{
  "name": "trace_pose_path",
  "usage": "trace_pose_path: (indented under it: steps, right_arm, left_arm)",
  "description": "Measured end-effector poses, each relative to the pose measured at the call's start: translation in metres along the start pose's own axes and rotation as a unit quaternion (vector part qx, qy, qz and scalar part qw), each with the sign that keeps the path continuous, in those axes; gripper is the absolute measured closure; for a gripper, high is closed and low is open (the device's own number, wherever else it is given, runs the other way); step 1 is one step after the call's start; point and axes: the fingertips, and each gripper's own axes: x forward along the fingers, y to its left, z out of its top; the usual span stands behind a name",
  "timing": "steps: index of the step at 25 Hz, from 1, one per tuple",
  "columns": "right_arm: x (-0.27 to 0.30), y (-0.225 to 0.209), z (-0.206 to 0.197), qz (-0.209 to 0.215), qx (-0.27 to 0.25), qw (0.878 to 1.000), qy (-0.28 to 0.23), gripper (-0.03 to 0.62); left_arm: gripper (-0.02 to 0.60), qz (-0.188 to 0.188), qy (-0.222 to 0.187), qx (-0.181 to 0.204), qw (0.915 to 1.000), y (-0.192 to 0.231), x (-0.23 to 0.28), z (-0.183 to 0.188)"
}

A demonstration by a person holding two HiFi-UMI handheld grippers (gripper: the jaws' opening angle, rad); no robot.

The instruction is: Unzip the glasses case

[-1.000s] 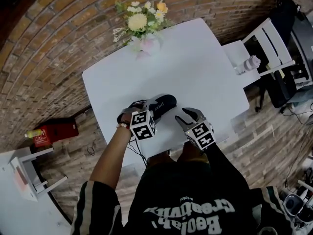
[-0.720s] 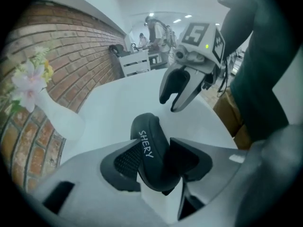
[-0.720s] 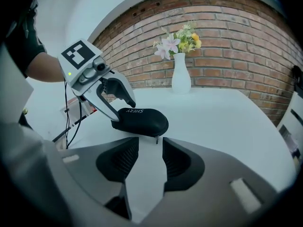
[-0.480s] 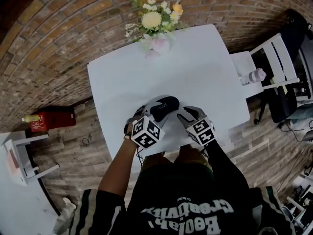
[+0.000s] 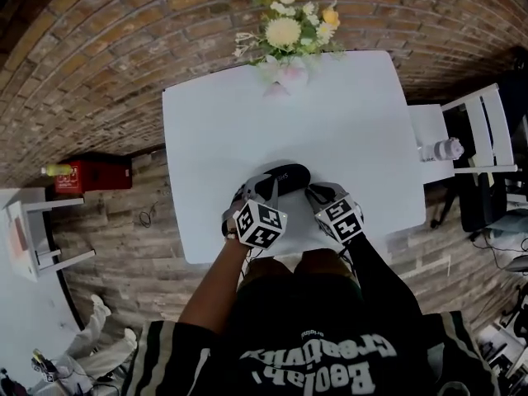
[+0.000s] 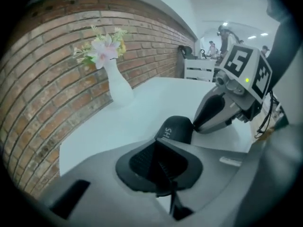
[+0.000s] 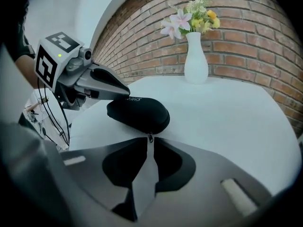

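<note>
A black zipped glasses case [image 5: 281,179] lies on the white table [image 5: 346,122] near its front edge. My left gripper [image 5: 257,193] is at the case's left end. In the left gripper view its jaws [image 6: 157,141] are closing and nearly together, with the case [image 6: 177,129] just past the tips and nothing seen between them. From the right gripper view, that gripper's fingers [image 7: 111,86] rest on top of the case [image 7: 138,113]. My right gripper [image 5: 316,195] is at the other end. Its jaws [image 7: 149,142] are closing, the tips pinching the small zipper pull [image 7: 150,137].
A white vase of flowers [image 5: 289,40] stands at the table's far edge. A white chair [image 5: 487,130] and a bottle [image 5: 443,149] are to the right. On the wooden floor to the left are a red box [image 5: 95,174] and a small white table [image 5: 29,238].
The left gripper has rolled and closed at the case's left end. The right gripper has come in to the case's right end and narrowed its jaws.
</note>
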Motion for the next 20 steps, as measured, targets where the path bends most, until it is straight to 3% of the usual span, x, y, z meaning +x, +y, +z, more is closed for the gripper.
trace_pose_path:
  steps: [7, 11, 20]
  right_arm:
    - [0.011, 0.003, 0.002, 0.018, -0.008, 1.0, 0.016, 0.508]
    - [0.01, 0.002, -0.001, 0.02, -0.02, 0.999, 0.026, 0.571]
    - [0.008, -0.001, -0.001, 0.009, -0.043, 0.998, 0.041, 0.58]
  left_arm:
    - [0.574, 0.02, -0.03, -0.043, 0.9984, 0.0, -0.002, 0.0]
    - [0.574, 0.021, -0.034, -0.053, 0.9978, 0.0, -0.003, -0.001]
    - [0.572, 0.019, -0.045, -0.068, 0.9965, -0.002, -0.005, -0.002]
